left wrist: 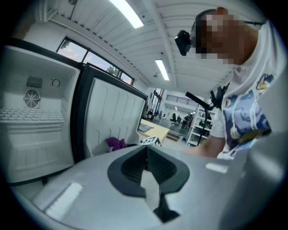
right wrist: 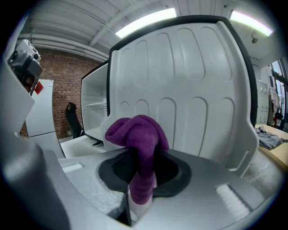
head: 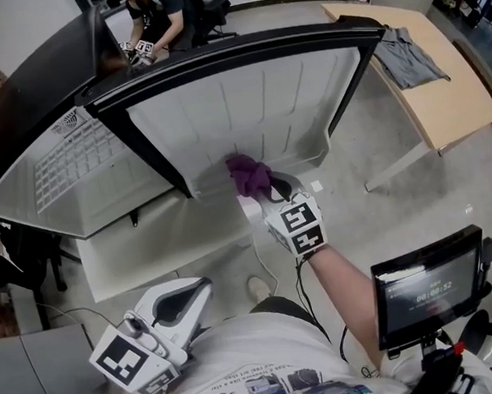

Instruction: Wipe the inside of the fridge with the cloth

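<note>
Cloth (right wrist: 137, 148) clamped in right gripper (right wrist: 135, 197); left gripper view shows fan (left wrist: 31, 98).

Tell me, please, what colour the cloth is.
The cloth is purple; the right gripper view shows it best.

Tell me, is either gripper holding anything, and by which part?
The right gripper pinches the cloth by a bunched fold; the left gripper holds nothing.

Lab hall (strip lights (left wrist: 129, 14), worktable (head: 454, 95), shelving (left wrist: 196, 126))
</note>
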Motion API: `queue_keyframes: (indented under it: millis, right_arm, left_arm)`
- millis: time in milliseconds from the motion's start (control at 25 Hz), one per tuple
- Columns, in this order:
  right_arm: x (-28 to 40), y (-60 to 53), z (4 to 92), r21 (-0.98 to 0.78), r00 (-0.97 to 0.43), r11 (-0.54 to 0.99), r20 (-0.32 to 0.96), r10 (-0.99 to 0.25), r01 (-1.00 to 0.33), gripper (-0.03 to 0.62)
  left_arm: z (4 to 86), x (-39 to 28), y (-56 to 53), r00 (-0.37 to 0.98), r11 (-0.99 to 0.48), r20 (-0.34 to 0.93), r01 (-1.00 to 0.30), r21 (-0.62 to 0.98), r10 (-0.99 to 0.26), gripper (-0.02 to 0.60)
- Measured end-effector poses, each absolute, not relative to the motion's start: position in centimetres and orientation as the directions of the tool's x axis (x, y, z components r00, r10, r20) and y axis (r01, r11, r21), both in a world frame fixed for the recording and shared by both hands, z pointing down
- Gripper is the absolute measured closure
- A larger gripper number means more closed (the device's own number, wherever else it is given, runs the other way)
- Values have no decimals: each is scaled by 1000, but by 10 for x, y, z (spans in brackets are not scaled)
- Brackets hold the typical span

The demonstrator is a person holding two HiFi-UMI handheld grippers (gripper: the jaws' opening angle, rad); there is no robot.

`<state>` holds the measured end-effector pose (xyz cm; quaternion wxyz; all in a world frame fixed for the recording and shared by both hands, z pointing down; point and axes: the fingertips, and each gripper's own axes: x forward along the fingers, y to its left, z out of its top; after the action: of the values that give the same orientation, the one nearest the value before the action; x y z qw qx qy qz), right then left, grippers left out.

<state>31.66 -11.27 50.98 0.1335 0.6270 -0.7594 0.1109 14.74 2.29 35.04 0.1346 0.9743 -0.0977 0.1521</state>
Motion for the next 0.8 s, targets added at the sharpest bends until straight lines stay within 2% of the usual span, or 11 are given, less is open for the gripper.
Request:
queue_keyframes:
  millis: [800]
  right_arm:
    - [442,-72,516,63,76,-56,387,-919,-996,514]
  left_arm:
    - [352,202,35,946,-958,319,-136,253,-50,575]
